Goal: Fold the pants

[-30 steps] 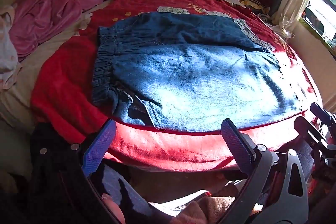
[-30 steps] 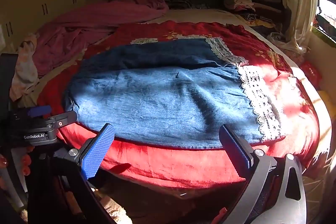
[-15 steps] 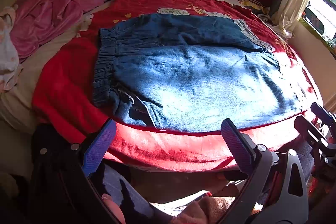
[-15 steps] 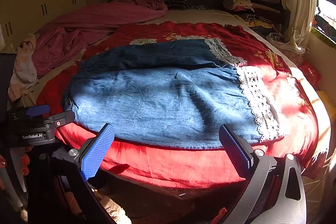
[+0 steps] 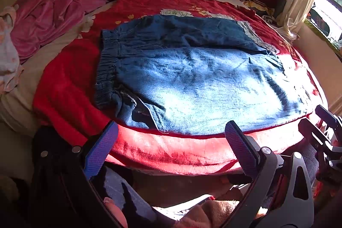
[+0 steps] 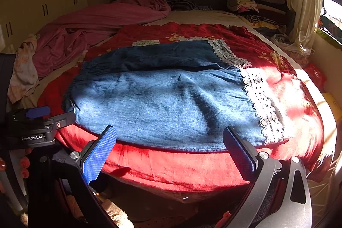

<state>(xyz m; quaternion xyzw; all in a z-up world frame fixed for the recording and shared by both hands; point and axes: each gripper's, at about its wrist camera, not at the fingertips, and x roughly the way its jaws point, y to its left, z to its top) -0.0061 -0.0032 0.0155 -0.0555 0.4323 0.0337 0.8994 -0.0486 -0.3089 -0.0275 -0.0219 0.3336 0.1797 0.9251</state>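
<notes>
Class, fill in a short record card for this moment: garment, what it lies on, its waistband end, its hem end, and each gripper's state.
garment: denim pants, spread flat
surface: red blanket
waistband: elastic waistband, left end
hem: lace trim, right end
left gripper: open, clear of cloth
right gripper: open, clear of cloth

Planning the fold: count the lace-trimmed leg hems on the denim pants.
2: one white lace hem on the near sunlit leg, another on the far shaded leg of the blue denim pants.
</notes>
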